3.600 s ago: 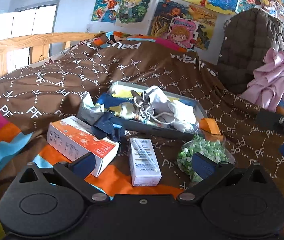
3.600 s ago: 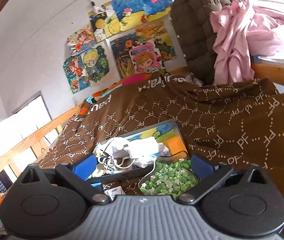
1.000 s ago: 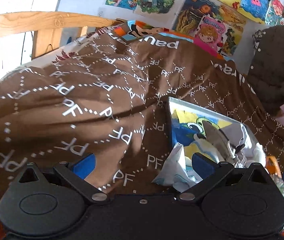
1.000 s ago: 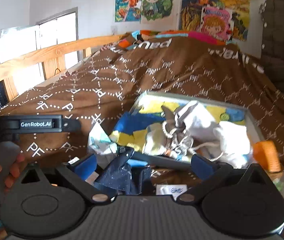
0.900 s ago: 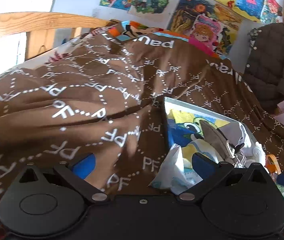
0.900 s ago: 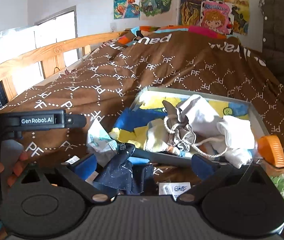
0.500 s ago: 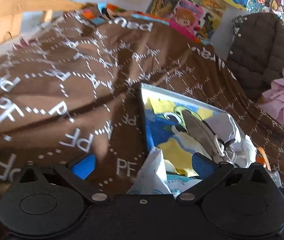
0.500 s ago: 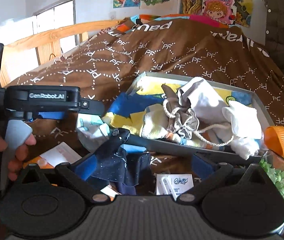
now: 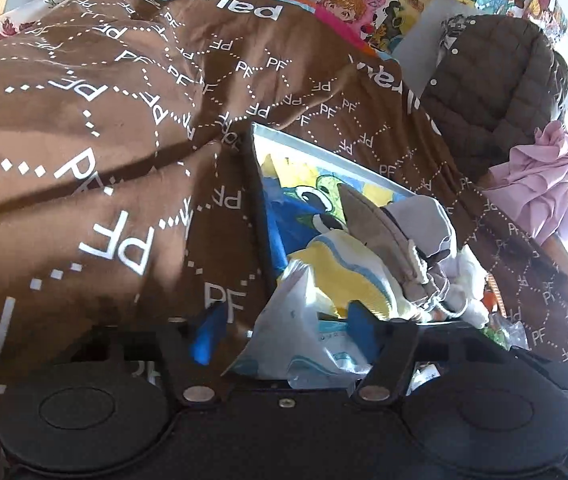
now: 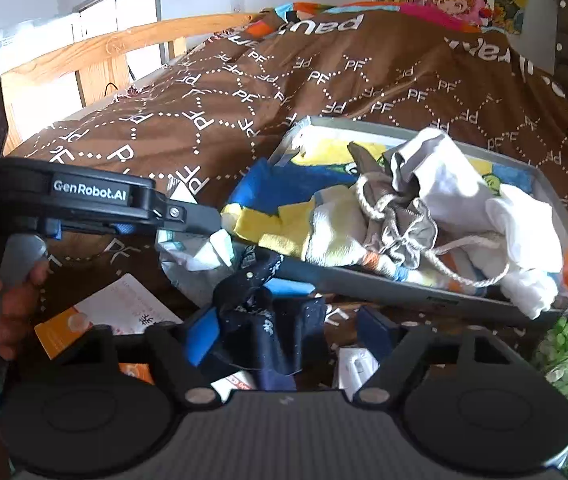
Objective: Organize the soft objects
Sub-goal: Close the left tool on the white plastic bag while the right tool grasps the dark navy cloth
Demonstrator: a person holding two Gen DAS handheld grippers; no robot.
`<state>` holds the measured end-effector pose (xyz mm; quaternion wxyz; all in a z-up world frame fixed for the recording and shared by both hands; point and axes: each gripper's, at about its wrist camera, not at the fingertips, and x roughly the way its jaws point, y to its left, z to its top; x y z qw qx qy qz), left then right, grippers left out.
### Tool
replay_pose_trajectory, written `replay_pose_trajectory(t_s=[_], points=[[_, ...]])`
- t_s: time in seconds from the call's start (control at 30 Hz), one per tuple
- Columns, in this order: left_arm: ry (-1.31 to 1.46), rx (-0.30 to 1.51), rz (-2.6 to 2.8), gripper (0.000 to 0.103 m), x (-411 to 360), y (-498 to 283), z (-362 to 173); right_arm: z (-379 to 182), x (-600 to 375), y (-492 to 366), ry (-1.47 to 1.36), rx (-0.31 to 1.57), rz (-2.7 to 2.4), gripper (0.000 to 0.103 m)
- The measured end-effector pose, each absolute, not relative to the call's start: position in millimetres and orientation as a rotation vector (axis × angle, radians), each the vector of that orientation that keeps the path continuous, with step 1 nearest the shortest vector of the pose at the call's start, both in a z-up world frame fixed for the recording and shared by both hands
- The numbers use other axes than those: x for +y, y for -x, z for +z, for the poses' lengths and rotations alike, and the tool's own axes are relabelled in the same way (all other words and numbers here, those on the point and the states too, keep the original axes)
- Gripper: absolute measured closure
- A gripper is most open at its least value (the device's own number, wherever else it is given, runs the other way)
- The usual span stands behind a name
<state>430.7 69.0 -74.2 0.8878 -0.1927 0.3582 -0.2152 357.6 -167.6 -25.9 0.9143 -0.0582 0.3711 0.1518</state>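
Observation:
A crumpled white plastic pack (image 9: 295,320) lies by the near left corner of the grey tray (image 9: 295,140). It sits between the fingers of my left gripper (image 9: 285,334), whose jaws are closing; the left pad still stands clear of it. A dark navy sock (image 10: 264,320) lies in front of the tray (image 10: 403,292), between the fingers of my right gripper (image 10: 289,334). Those jaws are closing too, with a gap at the right pad. The tray holds a white cloth (image 10: 443,184), a grey drawstring bag (image 10: 399,220) and a yellow and blue cloth (image 10: 280,216).
An orange and white box (image 10: 96,320) and a small white box (image 10: 355,364) lie on the brown quilt (image 10: 244,92) near the sock. A bag of green pieces (image 10: 567,368) sits at the right. A wooden bed rail (image 10: 84,52) runs along the left. A brown jacket (image 9: 495,80) and pink cloth (image 9: 543,188) lie beyond.
Both grippers have sunk closer to the bed and their jaws have narrowed. The left view has swung right onto the white pack; the sock now fills the right gripper's gap.

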Motion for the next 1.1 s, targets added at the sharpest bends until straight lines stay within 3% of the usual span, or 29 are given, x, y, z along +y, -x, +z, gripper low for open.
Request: replay_pose_trajectory(t_s=[0.13, 0.3, 0.47, 0.53, 0.73, 1.1], points=[[0.406, 0.750, -0.444, 0.067, 73.8, -431.4, -70.8, -28.3, -167.6, -362.7, 0.072, 0.813, 0.315, 0.049], [0.407, 0.765, -0.465, 0.069, 75.0, -429.5, -71.2, -29.4, -167.1, -362.3, 0.070, 0.838, 0.322, 0.061], [0.393, 0.783, -0.467, 0.069, 73.2, -429.5, -71.6, -33.4, -171.3, -361.9, 0.059, 0.861, 0.285, 0.090], [0.390, 0.769, -0.443, 0.080, 74.0, -427.9, -71.6, -33.7, -171.1, -360.7, 0.061, 0.853, 0.275, 0.097], [0.438, 0.685, -0.375, 0.090, 83.3, -422.3, -63.1, -17.8, -160.8, -349.0, 0.122, 0.732, 0.291, 0.099], [0.538, 0.300, -0.356, 0.090, 78.9, -398.6, -33.5, 22.1, -162.4, -353.3, 0.158, 0.388, 0.218, 0.099]])
